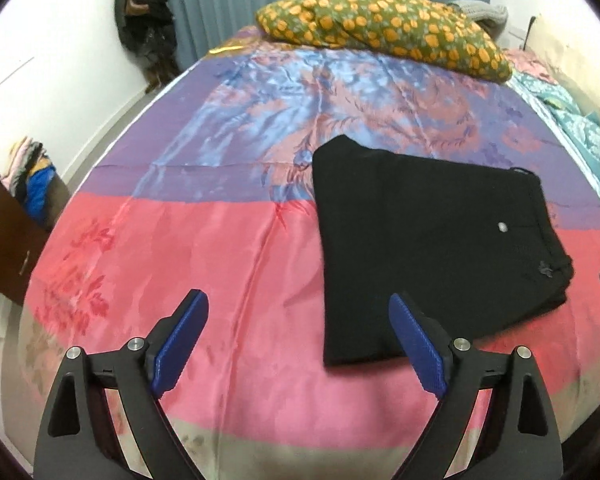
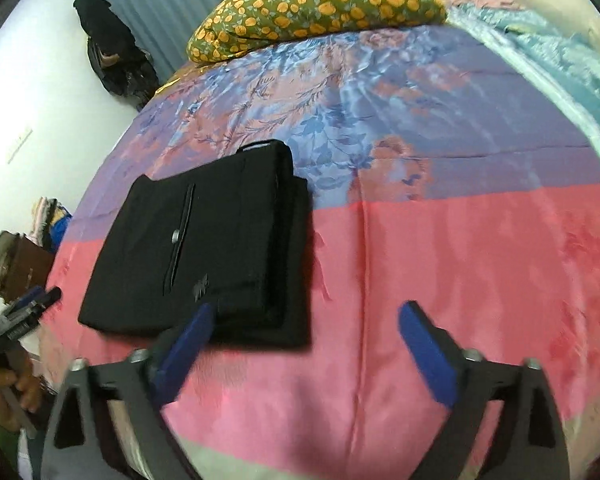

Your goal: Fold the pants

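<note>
Black pants [image 1: 428,240] lie folded into a flat rectangle on the pink and purple bedspread [image 1: 220,240]. In the left wrist view they are ahead and to the right of my left gripper [image 1: 298,304], which is open and empty above the bed. In the right wrist view the pants [image 2: 204,248] lie ahead and to the left of my right gripper [image 2: 306,314], which is open and empty. Its left fingertip [image 2: 202,316] overlaps the near edge of the pants in view. The left gripper also shows at the far left of the right wrist view [image 2: 28,312].
A green pillow with orange dots [image 1: 384,24] lies at the head of the bed. A teal blanket [image 1: 580,136] runs along the right side. A brown dresser [image 1: 8,232] with stacked clothes [image 1: 32,176] stands on the left by the white wall.
</note>
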`<state>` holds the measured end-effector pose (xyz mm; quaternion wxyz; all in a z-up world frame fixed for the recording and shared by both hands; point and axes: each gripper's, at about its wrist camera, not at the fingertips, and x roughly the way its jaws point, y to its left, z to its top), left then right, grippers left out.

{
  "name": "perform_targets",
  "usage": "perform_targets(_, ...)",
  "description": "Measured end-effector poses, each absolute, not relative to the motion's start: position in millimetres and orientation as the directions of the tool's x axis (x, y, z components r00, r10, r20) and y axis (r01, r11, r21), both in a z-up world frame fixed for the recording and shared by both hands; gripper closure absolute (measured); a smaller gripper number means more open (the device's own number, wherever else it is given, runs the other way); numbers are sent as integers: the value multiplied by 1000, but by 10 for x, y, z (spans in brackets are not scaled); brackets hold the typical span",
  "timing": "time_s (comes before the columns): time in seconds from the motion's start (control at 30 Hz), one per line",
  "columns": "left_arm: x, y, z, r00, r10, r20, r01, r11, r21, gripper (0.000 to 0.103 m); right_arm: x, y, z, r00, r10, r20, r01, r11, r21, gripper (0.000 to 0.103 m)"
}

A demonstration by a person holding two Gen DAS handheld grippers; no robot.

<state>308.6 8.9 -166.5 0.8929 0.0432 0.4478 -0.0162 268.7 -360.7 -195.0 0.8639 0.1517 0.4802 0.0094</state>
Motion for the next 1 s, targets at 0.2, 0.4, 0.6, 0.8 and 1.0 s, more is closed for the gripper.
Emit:
perform_targets(0.2,2813,52,-1436,644,9,-765,64,996,65,8,2226,-3357,-1740,590,67,-804,141,973,184,0)
perform_targets(0.4,2312,60,-1342,701,19,-713,35,998,61,4,1813,-3013,-1503,635,-61,-770,164,985,57,0)
perform_targets(0.6,1659,96,-1591,687,59,-724,-16,998,67,2,1166,-2671,-1448,663,-128,-737,216,976,25,0)
perform_targets(0.8,1127,35,-1362,703,79,-706,14,992,125,2,513,-2330,-1322,679,-147,-719,217,976,6,0)
perform_targets(1.0,804,-10,-988,716,83,-693,30,988,149,2,208,-2126,-1008,678,-132,-723,161,987,-29,0)
